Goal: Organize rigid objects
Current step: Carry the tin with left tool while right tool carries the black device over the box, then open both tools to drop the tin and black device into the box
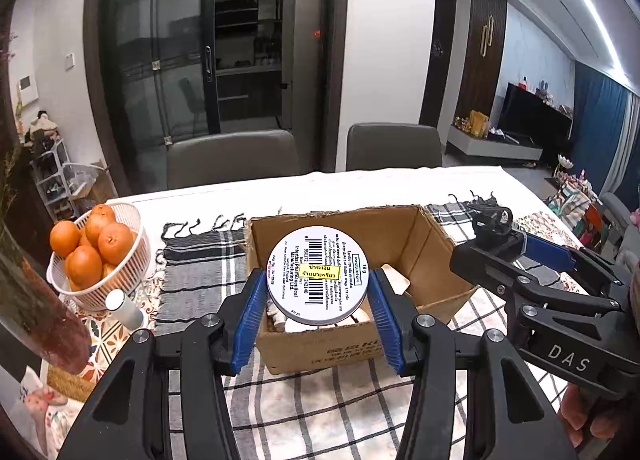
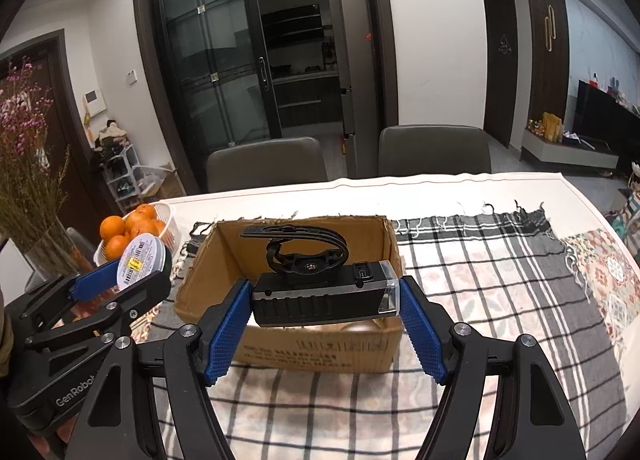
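Note:
My left gripper (image 1: 318, 292) is shut on a round white tin (image 1: 318, 275) with a barcode label, held over the near left part of an open cardboard box (image 1: 432, 236). The box holds several pale items. My right gripper (image 2: 325, 302) is shut on a black bike light (image 2: 320, 298) with a strap mount on top, held above the box's (image 2: 200, 280) front edge. The right gripper also shows in the left wrist view (image 1: 516, 244), to the right of the box. The left gripper with the tin (image 2: 140, 260) shows at the left in the right wrist view.
The box stands on a checked cloth (image 2: 480, 280) on a white table (image 2: 400, 192). A white basket of oranges (image 1: 128, 260) and a small white bottle (image 1: 124, 308) sit to the left, beside a vase of dried flowers (image 2: 44, 244). Two grey chairs (image 1: 394, 146) stand behind the table.

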Motion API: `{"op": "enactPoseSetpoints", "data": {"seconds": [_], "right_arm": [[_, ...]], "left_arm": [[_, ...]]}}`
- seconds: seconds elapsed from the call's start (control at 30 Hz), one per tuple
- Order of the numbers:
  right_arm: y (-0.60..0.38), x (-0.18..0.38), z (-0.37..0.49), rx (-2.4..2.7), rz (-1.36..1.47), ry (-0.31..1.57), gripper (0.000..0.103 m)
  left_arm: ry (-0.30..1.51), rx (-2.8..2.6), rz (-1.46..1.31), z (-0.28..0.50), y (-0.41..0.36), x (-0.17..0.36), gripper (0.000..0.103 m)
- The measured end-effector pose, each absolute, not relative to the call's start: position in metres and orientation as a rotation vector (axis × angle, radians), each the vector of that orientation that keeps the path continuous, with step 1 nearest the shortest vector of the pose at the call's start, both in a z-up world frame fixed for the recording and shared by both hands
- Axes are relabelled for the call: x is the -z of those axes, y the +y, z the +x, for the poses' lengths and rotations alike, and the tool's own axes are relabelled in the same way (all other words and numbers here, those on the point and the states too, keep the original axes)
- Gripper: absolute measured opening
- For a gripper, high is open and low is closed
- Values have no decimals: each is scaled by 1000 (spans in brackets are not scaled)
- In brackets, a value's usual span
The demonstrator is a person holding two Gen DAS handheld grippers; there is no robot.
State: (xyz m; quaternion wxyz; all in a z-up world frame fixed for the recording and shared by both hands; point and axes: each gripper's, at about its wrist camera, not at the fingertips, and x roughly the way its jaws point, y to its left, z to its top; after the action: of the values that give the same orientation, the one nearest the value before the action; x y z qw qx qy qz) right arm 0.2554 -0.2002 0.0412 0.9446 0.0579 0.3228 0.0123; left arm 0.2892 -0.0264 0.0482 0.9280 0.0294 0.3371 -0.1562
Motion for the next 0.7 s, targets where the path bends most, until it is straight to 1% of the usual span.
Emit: {"op": "enactPoseSetpoints", "data": {"seconds": [0.47, 0.7], "right_arm": [[-213, -32, 315, -29, 81, 786, 74], [-214, -12, 339, -35, 53, 871, 74]], "left_arm": [[843, 342, 91, 347, -43, -31, 51], [921, 333, 140, 368, -48, -13, 51]]}}
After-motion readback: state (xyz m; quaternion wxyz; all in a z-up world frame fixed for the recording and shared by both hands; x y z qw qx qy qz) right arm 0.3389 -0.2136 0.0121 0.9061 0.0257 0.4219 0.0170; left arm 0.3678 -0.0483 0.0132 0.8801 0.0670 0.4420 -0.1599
